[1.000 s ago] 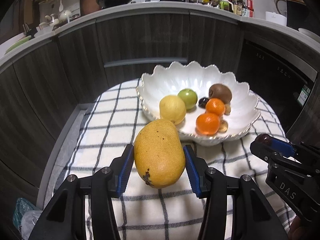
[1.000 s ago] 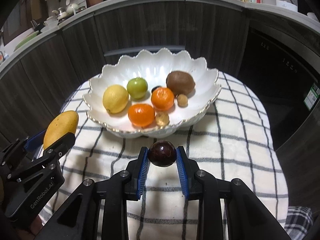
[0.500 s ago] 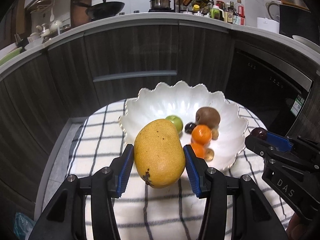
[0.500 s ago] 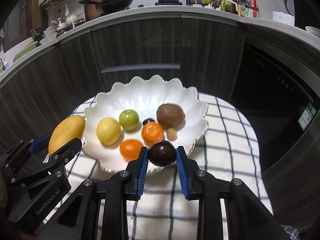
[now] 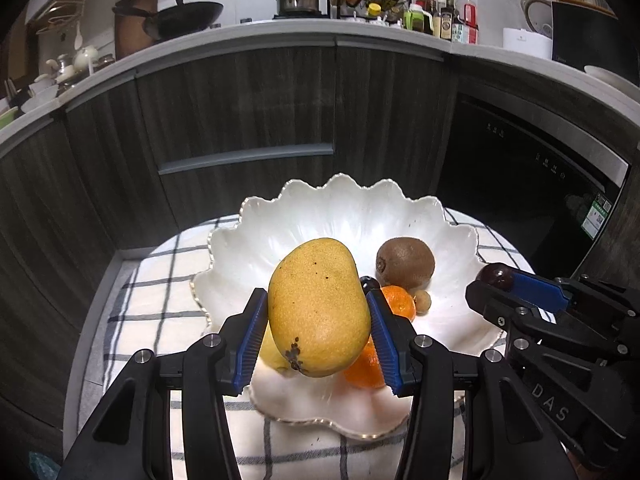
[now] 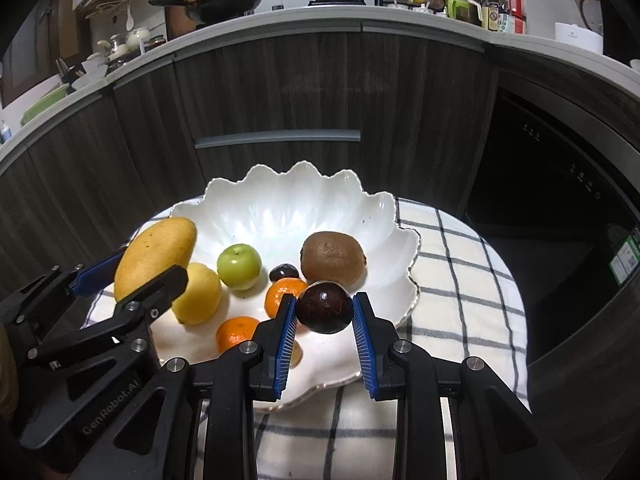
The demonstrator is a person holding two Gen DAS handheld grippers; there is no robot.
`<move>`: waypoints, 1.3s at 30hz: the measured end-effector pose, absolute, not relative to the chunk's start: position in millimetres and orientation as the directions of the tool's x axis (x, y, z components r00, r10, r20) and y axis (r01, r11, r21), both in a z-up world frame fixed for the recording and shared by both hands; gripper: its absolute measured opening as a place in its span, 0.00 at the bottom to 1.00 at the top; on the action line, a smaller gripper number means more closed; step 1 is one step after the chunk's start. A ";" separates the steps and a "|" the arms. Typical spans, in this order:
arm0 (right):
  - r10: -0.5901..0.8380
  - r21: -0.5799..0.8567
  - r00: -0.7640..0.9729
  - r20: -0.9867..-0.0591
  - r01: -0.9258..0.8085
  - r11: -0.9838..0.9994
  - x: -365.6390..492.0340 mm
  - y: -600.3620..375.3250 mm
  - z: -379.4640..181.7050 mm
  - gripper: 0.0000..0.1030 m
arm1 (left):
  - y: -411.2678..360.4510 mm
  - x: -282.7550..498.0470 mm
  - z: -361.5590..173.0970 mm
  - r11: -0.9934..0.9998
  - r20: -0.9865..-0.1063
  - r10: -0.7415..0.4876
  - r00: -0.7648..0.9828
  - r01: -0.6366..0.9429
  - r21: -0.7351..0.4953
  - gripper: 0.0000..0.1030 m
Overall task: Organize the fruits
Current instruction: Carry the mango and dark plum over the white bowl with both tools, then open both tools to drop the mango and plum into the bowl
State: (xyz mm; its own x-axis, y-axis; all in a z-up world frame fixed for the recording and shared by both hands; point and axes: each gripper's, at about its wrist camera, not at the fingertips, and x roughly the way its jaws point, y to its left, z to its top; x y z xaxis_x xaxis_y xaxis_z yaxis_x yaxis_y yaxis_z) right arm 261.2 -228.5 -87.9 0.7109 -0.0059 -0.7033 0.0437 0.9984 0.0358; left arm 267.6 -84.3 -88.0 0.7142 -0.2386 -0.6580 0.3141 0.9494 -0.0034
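My left gripper (image 5: pixel 318 312) is shut on a yellow mango (image 5: pixel 318 306) and holds it over the near left part of the white scalloped bowl (image 5: pixel 360 208). My right gripper (image 6: pixel 325 307) is shut on a dark purple round fruit (image 6: pixel 325 307) over the bowl's (image 6: pixel 280 196) near right part. In the bowl lie a kiwi (image 6: pixel 333 258), a green apple (image 6: pixel 239 266), a lemon (image 6: pixel 198 300), two oranges (image 6: pixel 280 294) and a small dark fruit (image 6: pixel 283 272). The mango also shows in the right wrist view (image 6: pixel 154 258).
The bowl stands on a small table covered with a white checked cloth (image 6: pixel 460 280). Dark cabinet fronts (image 6: pixel 280 92) rise behind it, with a black oven door (image 6: pixel 560 208) to the right. A counter with pans and bottles runs above.
Both grippers have moved forward with their fruits, from above the cloth in front of the bowl to above the bowl itself. Both grips are unchanged.
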 end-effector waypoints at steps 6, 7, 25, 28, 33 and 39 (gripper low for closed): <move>0.001 0.039 0.686 -0.727 0.040 0.998 276.7 -230.1 -101.1 0.29 | -93.7 281.5 -105.4 0.947 -0.687 -0.236 0.687 0.321 -0.005 0.48; 0.001 0.040 0.682 -0.732 0.042 0.998 279.1 -230.6 -103.8 0.29 | -94.6 282.6 -107.6 0.947 -0.691 -0.235 0.683 0.322 -0.004 0.48; -0.020 0.034 0.656 -0.754 0.069 0.997 290.5 -233.9 -115.3 0.40 | -88.1 291.5 -117.1 0.957 -0.714 -0.206 0.669 0.291 -0.004 0.58; -0.047 0.028 0.662 -0.748 0.102 0.994 288.5 -238.6 -112.9 0.58 | -81.2 292.9 -114.5 0.962 -0.711 -0.202 0.673 0.273 -0.014 0.63; -0.076 0.014 0.672 -0.736 0.127 0.992 282.6 -239.6 -107.5 0.72 | -75.1 287.8 -106.4 0.970 -0.698 -0.165 0.697 0.241 0.012 0.71; -0.090 0.011 0.680 -0.728 0.143 0.990 272.6 -239.9 -97.9 0.75 | -67.8 273.6 -91.2 0.982 -0.664 -0.119 0.739 0.187 0.032 0.90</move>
State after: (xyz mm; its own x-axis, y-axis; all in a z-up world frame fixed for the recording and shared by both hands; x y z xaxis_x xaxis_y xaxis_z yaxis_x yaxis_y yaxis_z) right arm 272.6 -239.9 -97.9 0.6797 -0.0899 -0.7280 0.1427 0.9897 0.0109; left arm 273.6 -67.8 -91.2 0.7386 -0.1192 -0.6636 0.1870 0.9818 0.0317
